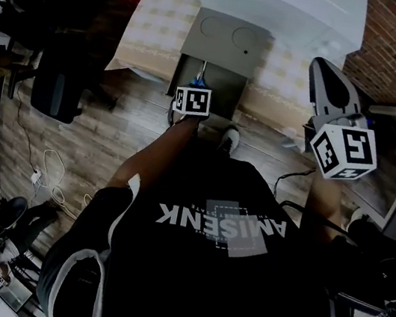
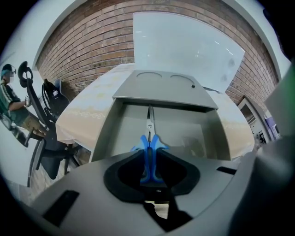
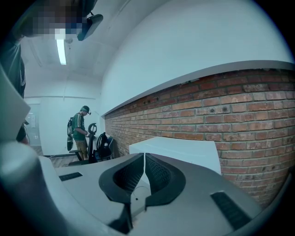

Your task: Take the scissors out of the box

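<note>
Here we are on the left hand-held gripper [image 2: 149, 156], and its jaws have come in narrow on the blue handles of the scissors [image 2: 149, 136]; we read the pads as pressing on both sides of those handles, so we'd call that a grip; the scissors lie straight ahead of the jaws, long axis running dead in line with the gripper, steel blades pointing away toward the far end of the box [image 2: 110, 133]; they are not out yet, the blades lying down inside the grey open compartment, tips near the raised lid with its two round marks; the box sits on the surface [image 2: 85, 110] under a pale checked cloth, with a white panel [image 2: 184, 50] behind it against the brick wall; our right hand-held gripper [image 3: 144, 159] is held off to the right, well apart from the box, jaws closed together on nothing, looking along the wall; so the left is plainly the nearer hand, and we judge the coming move is a draw back and up along the line of those blades, keeping them clear of the lid.
</note>
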A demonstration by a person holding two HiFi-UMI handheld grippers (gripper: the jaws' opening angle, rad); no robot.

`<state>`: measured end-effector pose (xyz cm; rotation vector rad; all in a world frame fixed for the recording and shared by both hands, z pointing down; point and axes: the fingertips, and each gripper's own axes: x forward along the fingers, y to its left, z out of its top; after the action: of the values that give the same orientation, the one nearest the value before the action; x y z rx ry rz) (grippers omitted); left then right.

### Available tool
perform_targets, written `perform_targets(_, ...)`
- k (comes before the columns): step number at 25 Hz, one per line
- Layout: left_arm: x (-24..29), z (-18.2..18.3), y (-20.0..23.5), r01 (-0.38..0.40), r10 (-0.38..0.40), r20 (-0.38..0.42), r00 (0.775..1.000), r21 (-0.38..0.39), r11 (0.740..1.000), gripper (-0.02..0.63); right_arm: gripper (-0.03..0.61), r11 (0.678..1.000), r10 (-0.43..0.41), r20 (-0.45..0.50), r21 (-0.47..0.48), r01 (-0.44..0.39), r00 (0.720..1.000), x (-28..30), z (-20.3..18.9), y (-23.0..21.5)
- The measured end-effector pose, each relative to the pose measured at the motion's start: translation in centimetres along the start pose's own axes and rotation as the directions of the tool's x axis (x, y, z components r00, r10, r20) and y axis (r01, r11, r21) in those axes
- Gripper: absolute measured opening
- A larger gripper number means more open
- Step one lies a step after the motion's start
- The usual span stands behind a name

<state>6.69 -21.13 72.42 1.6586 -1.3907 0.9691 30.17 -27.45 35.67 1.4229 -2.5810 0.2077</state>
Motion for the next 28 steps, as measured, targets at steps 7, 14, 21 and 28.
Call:
perform_targets(7, 0.0, -0.1, -0.1, 0.004, -0.004, -0.002, 1.000, 0.025, 1.000, 0.097, 0.043, 1.000, 0.005, 0.000, -0.006, -0.005, 1.000, 0.0, 0.0, 0.3)
perform_targets(14, -0.6, 0.3, -0.3, 0.024, -0.025, 0.051, 0.998, 0.024, 0.999, 0.095, 0.043, 1.000, -0.001, 0.003, -0.008, 0.001, 1.000, -0.3, 0.2, 0.2)
perform_targets(21, -1.1, -0.5, 0.1, 0.011, -0.015, 0.058, 0.998, 0.057, 0.998, 0.095, 0.043, 1.000, 0.005, 0.004, -0.005, -0.005, 1.000, -0.3, 0.1, 0.5)
perform_targets(28, -2.5, 0.0, 0.6, -0.017, 0.010, 0.083, 0.996, 0.086, 0.996, 0.094, 0.043, 1.000, 0.008, 0.011, 0.000, -0.008, 1.000, -0.2, 0.1, 0.6)
